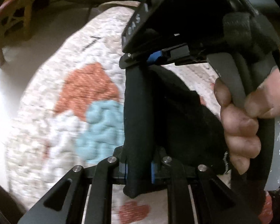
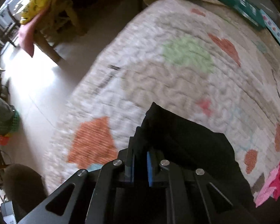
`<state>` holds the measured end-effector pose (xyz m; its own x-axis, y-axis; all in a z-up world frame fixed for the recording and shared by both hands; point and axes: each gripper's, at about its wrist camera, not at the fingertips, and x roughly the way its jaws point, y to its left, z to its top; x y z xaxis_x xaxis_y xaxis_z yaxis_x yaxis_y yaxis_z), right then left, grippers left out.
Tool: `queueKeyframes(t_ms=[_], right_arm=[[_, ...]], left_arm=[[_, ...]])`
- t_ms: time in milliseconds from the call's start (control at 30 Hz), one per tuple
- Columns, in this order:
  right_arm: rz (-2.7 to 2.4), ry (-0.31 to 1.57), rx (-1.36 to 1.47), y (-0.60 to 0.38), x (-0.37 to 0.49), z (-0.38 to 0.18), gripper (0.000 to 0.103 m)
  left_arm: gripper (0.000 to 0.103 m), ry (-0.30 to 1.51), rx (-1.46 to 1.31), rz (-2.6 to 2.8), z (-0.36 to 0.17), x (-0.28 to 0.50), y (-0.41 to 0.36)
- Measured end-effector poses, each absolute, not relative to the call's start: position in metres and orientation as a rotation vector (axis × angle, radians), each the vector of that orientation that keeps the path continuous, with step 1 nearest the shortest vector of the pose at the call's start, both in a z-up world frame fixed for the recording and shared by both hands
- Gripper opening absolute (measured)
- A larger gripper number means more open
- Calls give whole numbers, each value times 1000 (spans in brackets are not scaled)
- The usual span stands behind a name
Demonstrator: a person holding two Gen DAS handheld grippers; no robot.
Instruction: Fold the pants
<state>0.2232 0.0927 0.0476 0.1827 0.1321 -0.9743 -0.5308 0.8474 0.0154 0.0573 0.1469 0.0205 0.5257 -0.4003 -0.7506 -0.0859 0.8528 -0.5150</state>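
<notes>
A: Black fabric, the pants (image 1: 169, 112), pinched in both grippers. The left gripper (image 1: 139, 169) has its fingers (image 1: 152, 171) closed tight on a thick folded edge, cloth bunched between the blue pads.

B: And the right one?

A: The right gripper (image 2: 141, 165) is the same: fingers (image 2: 150, 166) nearly together, with black cloth squeezed between them. The rest of the pants drape off to the right, over the quilt (image 2: 177, 85).

B: Where are the pants relative to the quilt?

A: Over its near part, close to the near edge and lifted at the pinched edge. Can't tell how much of them touches the quilt.

B: What's that in the left wrist view, upper right?

A: The other gripper's body, with a person's hand (image 1: 248, 119) wrapped around its handle. It sits just above the same strip of fabric, so both grips are close together.

B: Anything else?

A: Pale quilt with an orange patch (image 2: 93, 141), a green patch (image 2: 186, 54) and hearts. There's pink cloth (image 2: 276, 179) at its right edge and a yellow chair (image 2: 52, 15) on the floor past the left edge. Frames are blurry.
</notes>
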Motion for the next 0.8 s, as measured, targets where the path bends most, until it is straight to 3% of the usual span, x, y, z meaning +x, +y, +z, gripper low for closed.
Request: queueKeyframes(t_ms=[67, 133, 167, 200, 267, 533, 800], right_arm=[[514, 1326, -317, 102, 223, 45, 18], [557, 1347, -265, 103, 222, 43, 38], [593, 1340, -222, 98, 222, 47, 57], [611, 1310, -177, 86, 220, 57, 70], [575, 1230, -102, 55, 217, 78, 71], [278, 961, 114, -140, 135, 116, 71], [379, 972, 616, -200, 87, 56, 71]], left_arm=[[19, 1060, -508, -210, 16, 60, 148], [21, 1088, -460, -204, 14, 62, 144], [23, 1081, -415, -200, 17, 61, 140], [26, 1078, -380, -192, 19, 61, 135], [33, 1065, -290, -167, 25, 58, 128], [37, 927, -199, -82, 74, 34, 136], [43, 1044, -19, -170, 38, 72, 58]])
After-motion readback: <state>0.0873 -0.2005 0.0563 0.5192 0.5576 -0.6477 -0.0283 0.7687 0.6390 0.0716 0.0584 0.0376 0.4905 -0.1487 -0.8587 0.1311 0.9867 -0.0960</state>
